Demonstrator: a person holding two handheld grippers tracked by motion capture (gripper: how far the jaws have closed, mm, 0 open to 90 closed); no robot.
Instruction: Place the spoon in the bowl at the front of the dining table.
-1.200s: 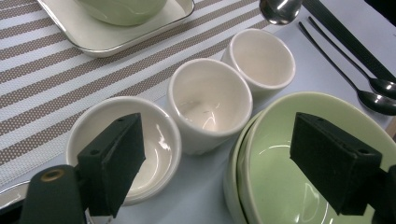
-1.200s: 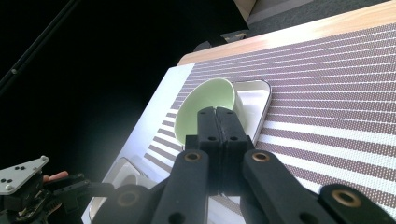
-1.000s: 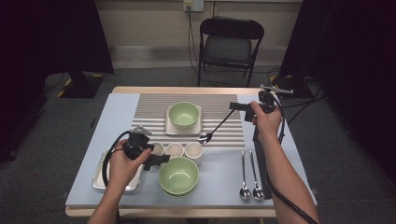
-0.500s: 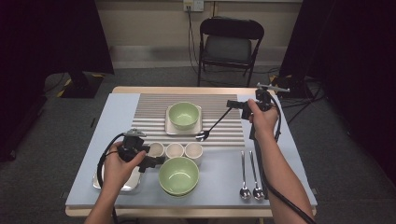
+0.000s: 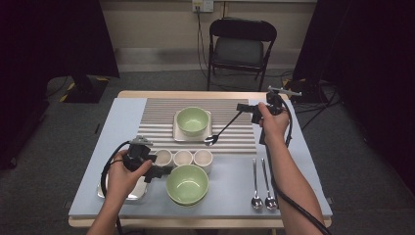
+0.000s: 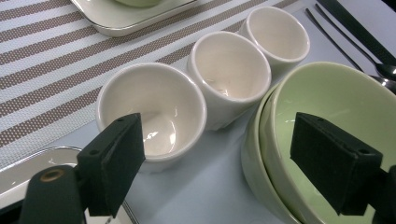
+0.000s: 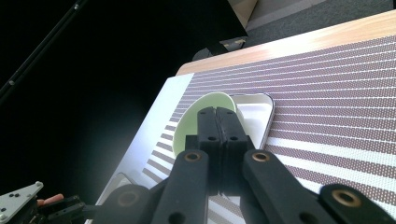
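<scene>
Between left jaws: cup [image 6: 154,109], stacked green bowls [image 6: 322,116] alongside.

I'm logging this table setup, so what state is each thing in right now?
Right gripper: shut on the handle of a long spoon, held tilted, bowl low by the square plate.
Left gripper: open, holding nothing.
Three white cups: upright, empty, in a row.
Near green bowls: stacked, top one empty.
Far green bowl: upright on the square plate.
Two spoons: lying flat side by side.

Blue-topped table [image 5: 303,161] with striped mat [image 5: 156,128], metal tray [image 5: 138,192], two spoons [image 5: 262,199].
</scene>
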